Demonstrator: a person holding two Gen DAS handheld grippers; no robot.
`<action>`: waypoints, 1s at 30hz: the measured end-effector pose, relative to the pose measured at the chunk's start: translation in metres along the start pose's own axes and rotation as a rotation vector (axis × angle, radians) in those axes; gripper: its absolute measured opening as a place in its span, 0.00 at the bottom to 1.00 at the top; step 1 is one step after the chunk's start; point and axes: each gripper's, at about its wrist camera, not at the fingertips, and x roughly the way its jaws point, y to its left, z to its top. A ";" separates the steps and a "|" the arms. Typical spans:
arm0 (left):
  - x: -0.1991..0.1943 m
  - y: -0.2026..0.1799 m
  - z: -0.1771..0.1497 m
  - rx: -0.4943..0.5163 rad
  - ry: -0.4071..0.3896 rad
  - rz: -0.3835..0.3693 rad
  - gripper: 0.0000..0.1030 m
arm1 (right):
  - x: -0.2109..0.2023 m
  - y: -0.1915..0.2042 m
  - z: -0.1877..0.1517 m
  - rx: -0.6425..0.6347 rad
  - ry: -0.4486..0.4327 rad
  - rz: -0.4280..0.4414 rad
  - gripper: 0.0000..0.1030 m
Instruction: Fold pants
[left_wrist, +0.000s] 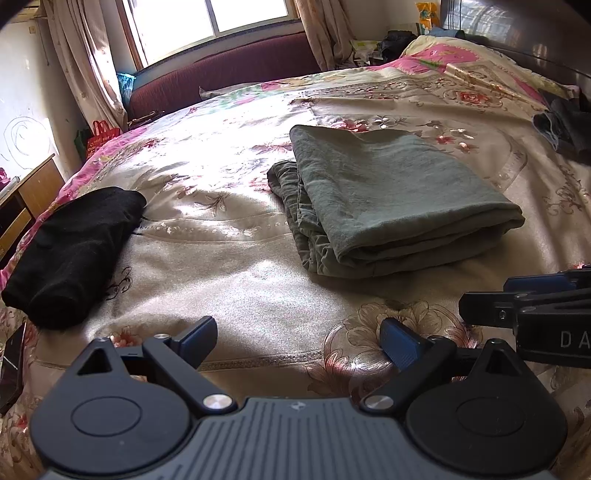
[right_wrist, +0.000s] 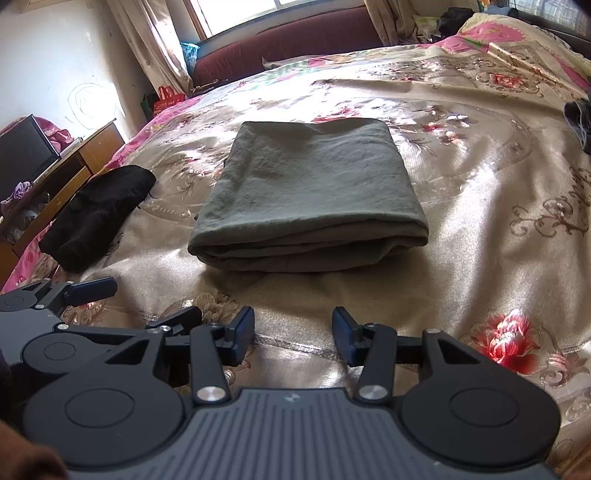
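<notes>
With the green pants (right_wrist: 310, 192) folded mid-frame on the bed (right_wrist: 480, 229), both the left tool (left_wrist: 299, 339) and right tool (right_wrist: 293, 332) stood apart, empty; withdrawing cleanly seemed best.

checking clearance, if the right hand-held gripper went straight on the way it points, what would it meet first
Probably the bedspread just ahead of the open right hand-held gripper, since it points downward; the folded pants lie beyond that. Depth is hard to judge.
</notes>
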 end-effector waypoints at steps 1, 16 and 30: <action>0.000 0.000 0.000 0.001 0.000 0.001 1.00 | 0.000 0.000 0.000 -0.001 0.000 0.000 0.47; -0.002 -0.002 0.000 0.008 -0.004 0.008 1.00 | 0.000 0.000 0.000 -0.001 0.001 0.000 0.47; -0.002 -0.001 -0.001 0.009 -0.001 0.008 1.00 | -0.001 0.000 -0.001 -0.001 0.000 0.000 0.47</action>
